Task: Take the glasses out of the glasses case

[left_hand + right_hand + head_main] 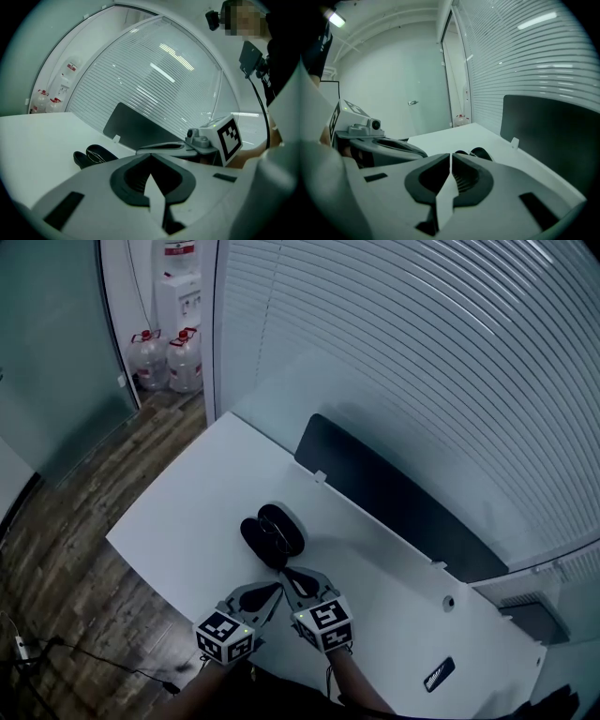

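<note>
1. Head view: the open black glasses case (271, 536) lies in the middle of the picture on the white tabletop (187, 512). The glasses (280, 526) rest in its upper right half.
2. The left hand-held gripper (273, 590) and the right hand-held gripper (290, 575) sit at the bottom middle, just below the case and not touching it. The two gripper views show both pairs of jaws pressed together with nothing between them.
3. I think the next job is to reach in, so one hand-held gripper should open its jaws first.
4. Go in slowly and pinch the thin frame, not the lenses.
5. Press the other one on the case's empty half so the case does not slide.
6. Then lift the glasses straight up and out.
</note>
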{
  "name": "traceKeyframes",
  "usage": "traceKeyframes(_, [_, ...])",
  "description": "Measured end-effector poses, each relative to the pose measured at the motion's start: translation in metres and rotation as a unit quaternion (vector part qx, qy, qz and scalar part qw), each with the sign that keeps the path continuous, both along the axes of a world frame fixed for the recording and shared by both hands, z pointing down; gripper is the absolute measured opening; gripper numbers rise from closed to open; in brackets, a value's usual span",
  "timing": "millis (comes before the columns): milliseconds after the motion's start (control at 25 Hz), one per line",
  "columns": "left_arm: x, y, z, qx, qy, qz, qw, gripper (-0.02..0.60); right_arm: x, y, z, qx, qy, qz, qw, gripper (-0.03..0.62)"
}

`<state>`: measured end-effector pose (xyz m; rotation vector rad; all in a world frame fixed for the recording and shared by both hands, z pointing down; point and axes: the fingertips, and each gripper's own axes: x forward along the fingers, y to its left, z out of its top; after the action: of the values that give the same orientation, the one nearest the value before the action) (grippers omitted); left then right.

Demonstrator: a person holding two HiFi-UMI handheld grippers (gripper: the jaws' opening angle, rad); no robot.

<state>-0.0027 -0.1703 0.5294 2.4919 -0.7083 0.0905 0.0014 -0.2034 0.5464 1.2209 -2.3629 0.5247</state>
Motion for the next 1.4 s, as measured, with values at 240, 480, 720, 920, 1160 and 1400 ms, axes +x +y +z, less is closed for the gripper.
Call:
traceKeyframes(240, [0.004, -0.012, 0.017, -0.025, 0.001, -0.008, 0.9997, 0.000, 0.004, -0.012, 0.018, -0.020, 0.028, -0.006, 0.999, 0.018])
traceKeyframes(480, [0.006, -0.026, 0.027, -0.038, 0.003, -0.009, 0.9992, 0.000, 0.009, -0.026, 0.028, -0.030, 0.053, -0.008, 0.998, 0.032])
traceKeyframes(720, [0.005, -0.043, 0.038, -0.054, 0.008, -0.018, 0.9983, 0.000, 0.011, -0.045, 0.041, -0.048, 0.064, -0.014, 0.997, 0.081])
traceKeyframes(920, [0.005, -0.057, 0.048, -0.067, 0.007, -0.025, 0.9974, 0.000, 0.012, -0.058, 0.055, -0.075, 0.075, -0.020, 0.994, 0.080])
traceKeyframes(1160, [0.010, -0.068, 0.058, -0.079, 0.023, -0.039, 0.9959, 0.000, 0.019, -0.078, 0.076, -0.095, 0.107, -0.026, 0.989, 0.081])
traceKeyframes(1400, [0.011, -0.077, 0.068, -0.089, 0.024, -0.048, 0.9946, 0.000, 0.017, -0.088, 0.087, -0.105, 0.126, -0.045, 0.985, 0.093])
